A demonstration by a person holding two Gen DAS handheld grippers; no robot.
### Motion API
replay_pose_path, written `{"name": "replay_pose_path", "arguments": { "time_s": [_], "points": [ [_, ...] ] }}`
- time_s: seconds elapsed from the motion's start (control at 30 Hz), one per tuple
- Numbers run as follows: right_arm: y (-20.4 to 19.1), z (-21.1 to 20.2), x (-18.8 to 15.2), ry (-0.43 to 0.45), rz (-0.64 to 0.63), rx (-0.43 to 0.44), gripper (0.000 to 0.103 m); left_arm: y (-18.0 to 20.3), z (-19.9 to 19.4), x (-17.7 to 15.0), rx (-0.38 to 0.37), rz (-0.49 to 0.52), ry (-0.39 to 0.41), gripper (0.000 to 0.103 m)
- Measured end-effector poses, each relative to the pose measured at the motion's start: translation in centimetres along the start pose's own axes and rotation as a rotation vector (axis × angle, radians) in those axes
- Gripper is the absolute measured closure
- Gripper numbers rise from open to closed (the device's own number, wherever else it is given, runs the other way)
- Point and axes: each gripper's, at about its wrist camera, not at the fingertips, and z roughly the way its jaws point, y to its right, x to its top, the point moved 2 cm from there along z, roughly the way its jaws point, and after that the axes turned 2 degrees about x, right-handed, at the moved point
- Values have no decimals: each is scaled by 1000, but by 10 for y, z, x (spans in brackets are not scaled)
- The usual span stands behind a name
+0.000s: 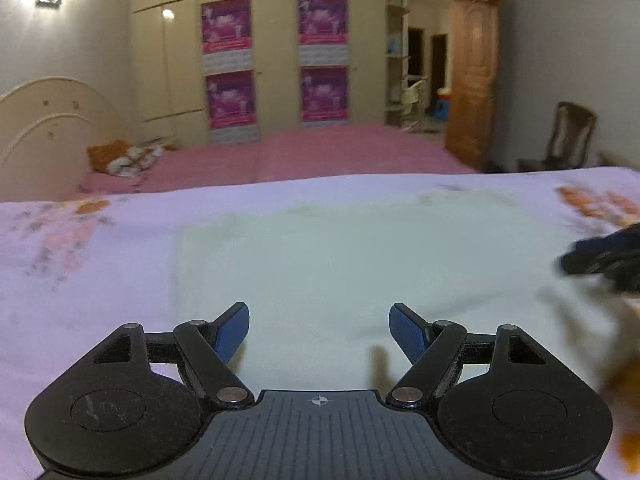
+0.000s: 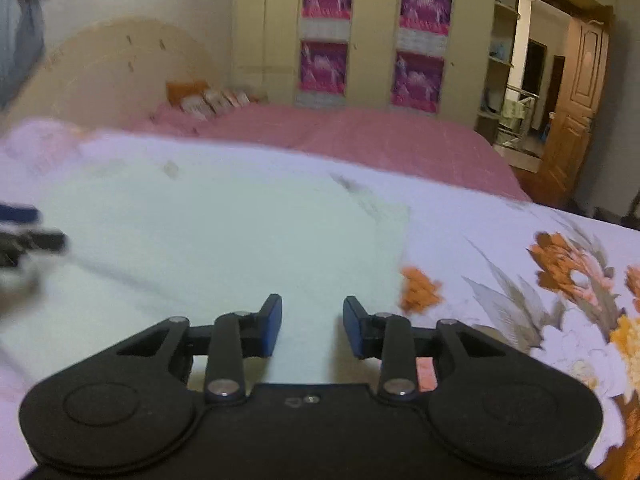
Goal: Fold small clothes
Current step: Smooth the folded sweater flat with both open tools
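A pale white cloth (image 1: pixel 360 256) lies spread flat on a flowered bedsheet (image 1: pixel 80 280). My left gripper (image 1: pixel 319 312) hovers over the cloth's near edge, jaws wide open, nothing between the blue pads. The right gripper shows blurred at the right edge (image 1: pixel 604 264). In the right wrist view the same cloth (image 2: pixel 224 232) fills the middle, its right edge close to an orange flower print. My right gripper (image 2: pixel 312 304) sits over the cloth's near part with a narrower gap between its jaws and no fabric pinched. The left gripper appears blurred at the far left (image 2: pixel 24 236).
The sheet (image 2: pixel 520 280) has orange flowers to the right of the cloth. Beyond it lies a pink bed (image 1: pixel 340 152) with a cream headboard (image 1: pixel 48 128) and pillows (image 1: pixel 124 156). A wardrobe with purple posters (image 1: pixel 228 32), an open wooden door (image 1: pixel 472 88) and a chair (image 1: pixel 568 136) stand behind.
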Motion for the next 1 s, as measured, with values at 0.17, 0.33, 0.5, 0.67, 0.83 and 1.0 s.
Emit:
{"name": "replay_pose_path", "arguments": {
  "time_s": [0.17, 0.33, 0.5, 0.67, 0.83, 1.0],
  "points": [
    [-48, -29, -30, -29, -37, 116, 68, 31, -16, -27, -56, -43, -54, 26],
    [-82, -27, -58, -36, -132, 58, 66, 44, -17, -49, -13, 0, -84, 25],
    [-60, -36, -55, -57, -102, 8, 67, 19, -30, -55, 21, -27, -98, 25],
    [7, -59, -77, -59, 82, -88, 67, -2, -39, -59, 48, -58, -96, 25],
    [2, -68, -65, -25, 106, -84, 70, 3, -31, -61, 80, -73, -111, 25],
    [8, -60, -75, -78, 79, -101, 69, -3, -34, -59, 73, -81, -117, 25]
  ]
}}
